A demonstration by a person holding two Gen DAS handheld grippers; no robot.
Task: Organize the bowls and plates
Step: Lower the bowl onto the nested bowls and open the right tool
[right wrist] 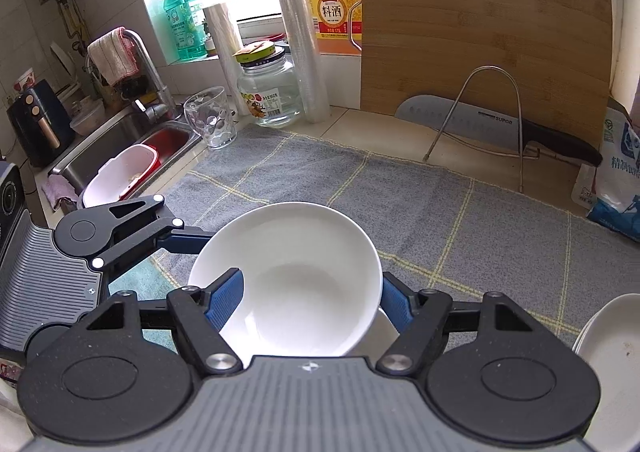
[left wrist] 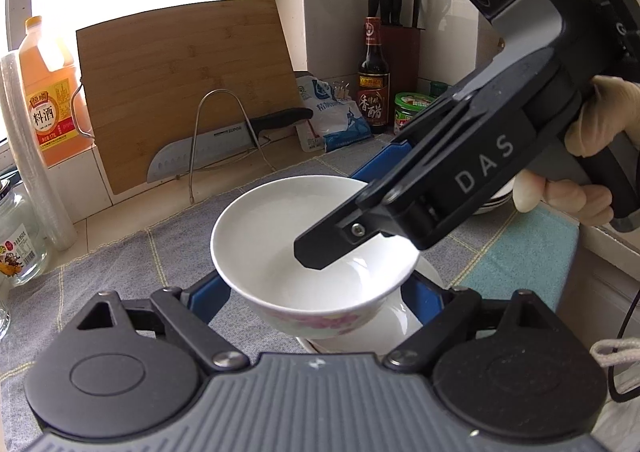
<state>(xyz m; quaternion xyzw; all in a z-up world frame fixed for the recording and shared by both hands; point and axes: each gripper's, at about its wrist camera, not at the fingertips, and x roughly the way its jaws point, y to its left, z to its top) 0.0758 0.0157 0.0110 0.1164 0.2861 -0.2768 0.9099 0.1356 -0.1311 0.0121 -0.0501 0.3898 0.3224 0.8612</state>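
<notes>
A white bowl with a pink flower pattern (left wrist: pixel 316 248) is held tilted above the grey cloth. My right gripper (left wrist: pixel 348 212) is shut on the bowl's wall, one finger inside and one outside; in the right wrist view the bowl (right wrist: pixel 288 280) sits between its blue pads (right wrist: pixel 226 302). My left gripper (left wrist: pixel 316 304) is open, its blue fingers on either side of the bowl's base without clearly touching. Under the bowl sits another white dish (left wrist: pixel 360 332). A stack of white plates (right wrist: pixel 612 348) lies at the right.
A grey checked cloth (right wrist: pixel 400 192) covers the counter. At the back stand a bamboo board (right wrist: pixel 484 36), a knife on a wire rack (right wrist: pixel 496 124), bottles, a glass jar (right wrist: pixel 272 92) and a glass cup (right wrist: pixel 210 118). The sink (right wrist: pixel 120 148) is at the left.
</notes>
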